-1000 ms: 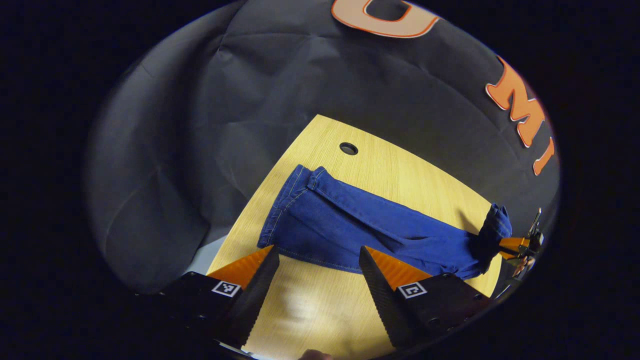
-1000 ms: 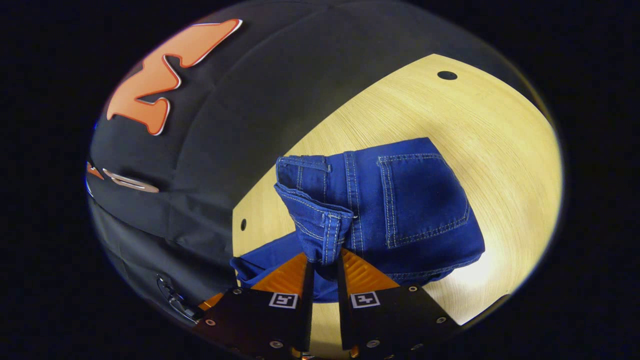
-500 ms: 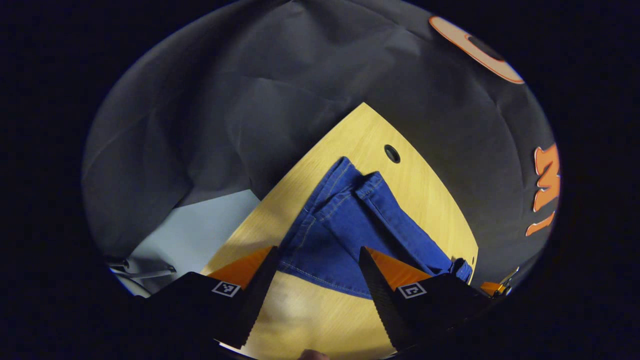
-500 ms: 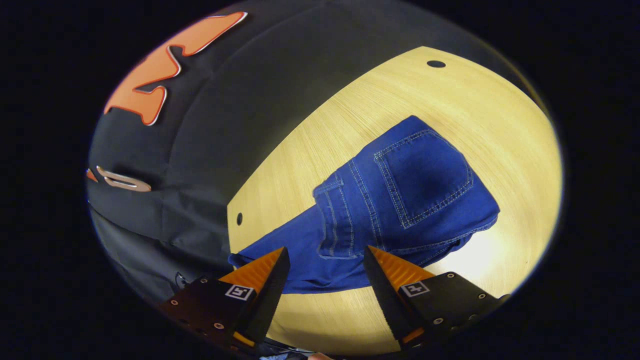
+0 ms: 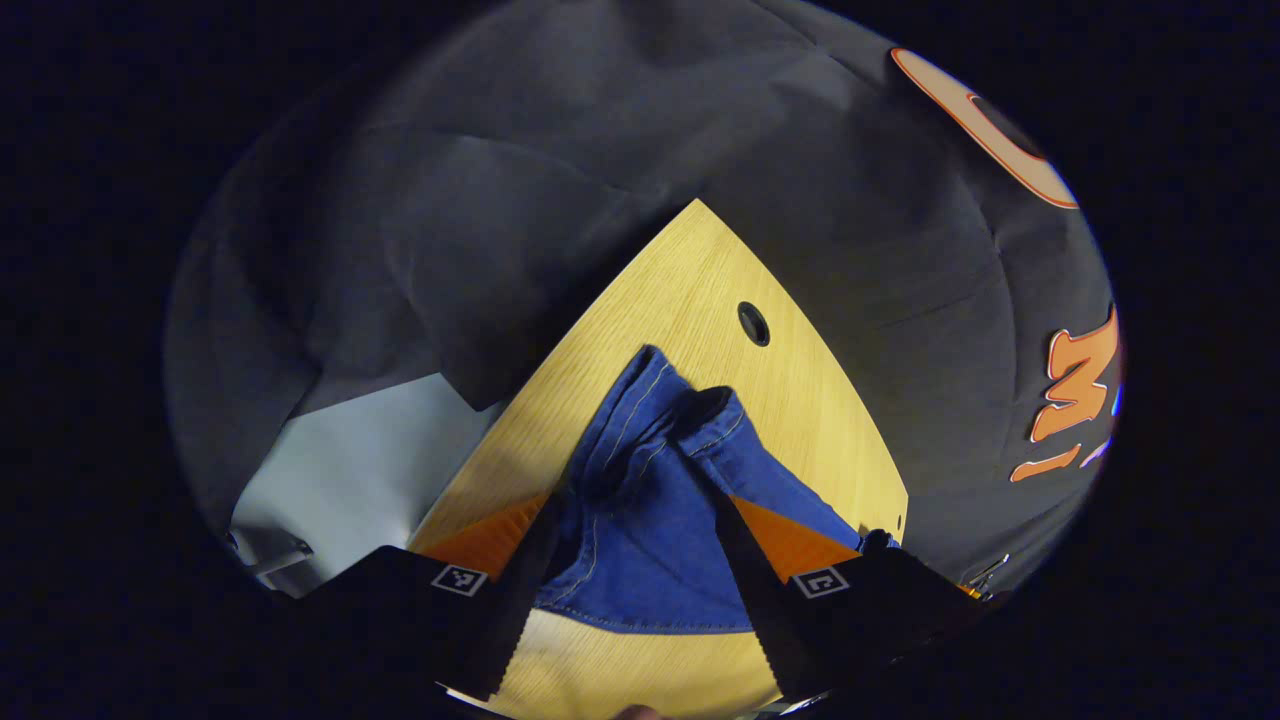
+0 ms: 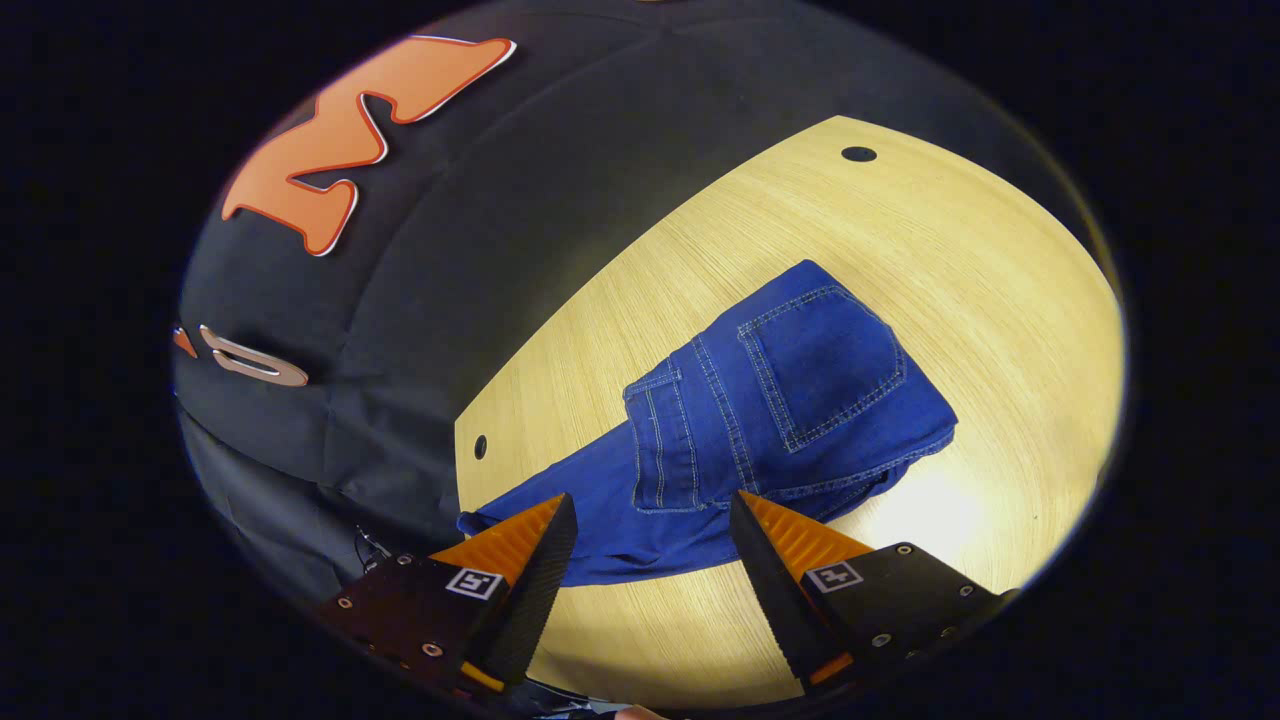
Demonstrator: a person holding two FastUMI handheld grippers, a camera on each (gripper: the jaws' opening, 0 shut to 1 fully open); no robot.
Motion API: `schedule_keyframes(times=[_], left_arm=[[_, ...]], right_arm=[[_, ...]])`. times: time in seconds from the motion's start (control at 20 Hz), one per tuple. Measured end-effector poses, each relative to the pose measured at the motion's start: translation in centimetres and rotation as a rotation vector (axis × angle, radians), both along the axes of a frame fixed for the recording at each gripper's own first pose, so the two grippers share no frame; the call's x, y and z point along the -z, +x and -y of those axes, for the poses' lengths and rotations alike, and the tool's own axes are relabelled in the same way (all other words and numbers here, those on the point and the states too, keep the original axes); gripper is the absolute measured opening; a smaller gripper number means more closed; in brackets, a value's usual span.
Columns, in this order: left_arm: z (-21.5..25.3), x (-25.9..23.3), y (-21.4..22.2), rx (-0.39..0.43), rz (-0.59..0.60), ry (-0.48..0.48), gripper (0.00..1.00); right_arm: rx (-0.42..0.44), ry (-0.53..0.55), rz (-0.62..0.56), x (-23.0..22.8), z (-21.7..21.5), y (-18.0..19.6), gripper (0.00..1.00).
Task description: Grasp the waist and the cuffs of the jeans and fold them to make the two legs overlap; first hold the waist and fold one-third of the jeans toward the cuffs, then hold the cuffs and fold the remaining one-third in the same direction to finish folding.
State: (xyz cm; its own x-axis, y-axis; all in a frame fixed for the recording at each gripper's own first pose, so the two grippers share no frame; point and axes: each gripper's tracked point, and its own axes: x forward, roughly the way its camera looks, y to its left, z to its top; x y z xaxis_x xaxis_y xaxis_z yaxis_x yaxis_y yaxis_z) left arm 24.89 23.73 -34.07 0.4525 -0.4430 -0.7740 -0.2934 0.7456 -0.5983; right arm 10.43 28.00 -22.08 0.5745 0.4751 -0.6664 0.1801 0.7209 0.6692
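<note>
Left gripper view: my left gripper (image 5: 635,560) is down at the cuffs (image 5: 690,415) of the jeans (image 5: 650,520), jaws wide with the denim bunched between them but not pinched yet, I reckon. So I'm on the cuff fold; next I need to close on both layers. The table (image 5: 680,290) corner and a cable hole (image 5: 753,323) sit just beyond, so not much room there.

Right gripper view: right gripper (image 6: 650,545) hangs wide open, holding nothing, above the folded-over waist (image 6: 790,400). Plenty of bare wood on the far side.
</note>
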Motion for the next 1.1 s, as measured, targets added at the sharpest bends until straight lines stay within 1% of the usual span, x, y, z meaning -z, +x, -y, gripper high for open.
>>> schedule_keyframes(times=[0.05, 0.1, 0.15, 0.2, 0.25, 0.3, 0.35, 0.45, 0.5, 0.55, 0.75, 0.8, 0.85, 0.9, 0.95, 1.0, 1.1], left_arm=[[0.3, 0.2, 0.4, 0.021, 0.006, 0.016, 0.94], [0.3, 1.1, 0.5, 0.036, -0.006, 0.054, 0.9], [0.5, 1.2, 0.8, 0.049, 0.003, 0.068, 0.8], [0.4, 1.3, 1.0, 0.043, 0.005, 0.097, 0.67], [0.6, 2.3, 1.0, 0.049, -0.02, 0.116, 0.66], [0.5, 2.7, 0.5, 0.028, -0.033, 0.131, 0.41], [0.9, 2.2, 0.7, 0.013, -0.022, 0.092, 0.16], [0.7, 0.6, 0.6, -0.041, 0.006, 0.07, 0.16], [1.0, -0.1, 0.5, -0.051, 0.032, 0.047, 0.05], [1.1, -1.3, 0.7, -0.057, 0.062, 0.043, 0.05], [2.4, -6.5, 0.1, -0.007, 0.186, 0.091, 0.05], [3.4, -8.5, 0.0, 0.007, 0.223, 0.097, 0.05], [4.2, -10.0, -0.1, 0.023, 0.256, 0.11, 0.02], [5.1, -11.5, -0.5, 0.046, 0.287, 0.116, 0.05], [6.1, -13.0, -0.8, 0.063, 0.318, 0.122, 0.05], [7.0, -14.9, -1.0, 0.08, 0.346, 0.121, 0.07], [9.4, -18.6, -1.4, 0.101, 0.405, 0.118, 0.05]], right_arm=[[-0.001, -0.002, 0.004, -0.2, 0.2, -0.3, 0.94], [0.002, -0.004, 0.008, -0.5, 0.3, -0.6, 0.94], [0.002, -0.002, 0.011, -0.6, 0.5, -0.9, 0.94], [0.007, -0.002, 0.014, -0.9, 0.7, -1.1, 0.94], [0.008, 0.002, 0.024, -1.2, 0.9, -1.2, 0.94], [0.011, -0.002, 0.031, -1.4, 1.3, -1.4, 0.94], [0.012, -0.005, 0.042, -1.7, 1.6, -1.5, 0.94], [0.023, -0.02, 0.069, -2.5, 2.6, -1.5, 0.94], [0.032, -0.028, 0.084, -2.8, 3.1, -1.6, 0.94], [0.041, -0.037, 0.105, -3.1, 3.7, -1.4, 0.94], [0.06, -0.085, 0.167, -4.2, 5.9, -0.7, 0.95], [0.06, -0.098, 0.175, -4.1, 6.3, -0.6, 0.97], [0.055, -0.103, 0.181, -4.1, 6.8, -0.4, 0.88], [0.048, -0.101, 0.188, -4.2, 7.0, -0.3, 0.98], [0.038, -0.095, 0.196, -4.3, 7.2, -0.1, 0.98], [0.029, -0.091, 0.201, -4.5, 7.4, 0.0, 0.98], [0.017, -0.082, 0.218, -5.0, 8.1, 0.4, 0.98]])
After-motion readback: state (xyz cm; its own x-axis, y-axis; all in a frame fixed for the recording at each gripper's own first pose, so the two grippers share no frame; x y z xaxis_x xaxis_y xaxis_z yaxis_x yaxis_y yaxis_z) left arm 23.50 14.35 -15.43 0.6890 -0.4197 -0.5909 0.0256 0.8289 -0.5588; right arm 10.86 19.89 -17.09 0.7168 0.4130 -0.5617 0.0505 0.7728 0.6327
